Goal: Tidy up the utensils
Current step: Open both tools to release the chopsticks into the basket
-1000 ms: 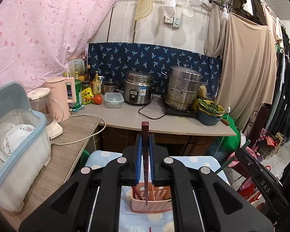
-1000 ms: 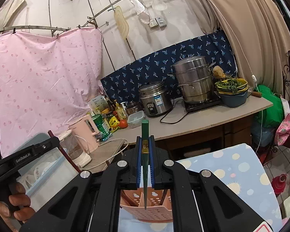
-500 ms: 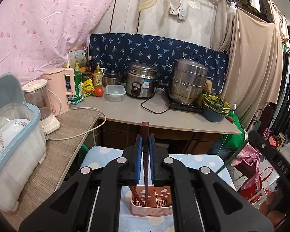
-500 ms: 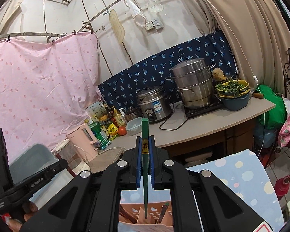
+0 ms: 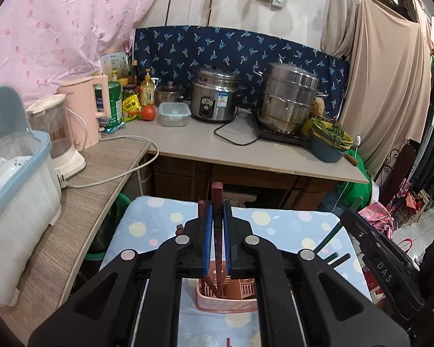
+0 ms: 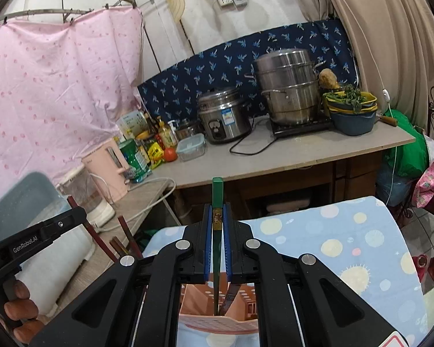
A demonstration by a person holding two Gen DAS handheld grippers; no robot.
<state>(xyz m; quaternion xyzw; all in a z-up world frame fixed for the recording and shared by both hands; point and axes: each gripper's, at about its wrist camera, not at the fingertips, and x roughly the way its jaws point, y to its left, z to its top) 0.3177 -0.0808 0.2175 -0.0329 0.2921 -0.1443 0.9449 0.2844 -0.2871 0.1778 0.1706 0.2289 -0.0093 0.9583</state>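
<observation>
The left gripper (image 5: pixel 217 231) has its two blue rubber pads pressed tight on a dark red chopstick (image 5: pixel 217 199). The stick is thin and square at the top, and it stands straight up. Its lower end reaches down into the pink basket (image 5: pixel 225 306) below. The basket is plastic, with slots in its walls and little rooms inside. More dark red sticks lean in its left room.

The right gripper (image 6: pixel 217 231) pinches a green chopstick (image 6: pixel 217 193) the same way, tight between its blue pads. This stick is smooth and green, with a small gold band where the pads grip it. It also stands upright, and its tip goes down into the pink basket (image 6: pixel 199 318). A brown stick leans just beside it in there.

Both grippers are black plastic with round silver bolts on their arms.

The basket sits on a small table (image 5: pixel 289 225) with a soft blue cloth that has pale round spots. On the left of the right wrist view, a hand (image 6: pixel 17 315) holds the black handle of the other gripper.

Behind the table is a long grey counter (image 5: pixel 205 144). A shiny metal rice cooker (image 5: pixel 214 98) and a tall steel steamer pot (image 5: pixel 288 98) stand on it. A pink kettle (image 5: pixel 86 110) stands at the left, near a red tomato (image 5: pixel 148 112). A wrinkly pink sheet (image 5: pixel 58 29) hangs behind
</observation>
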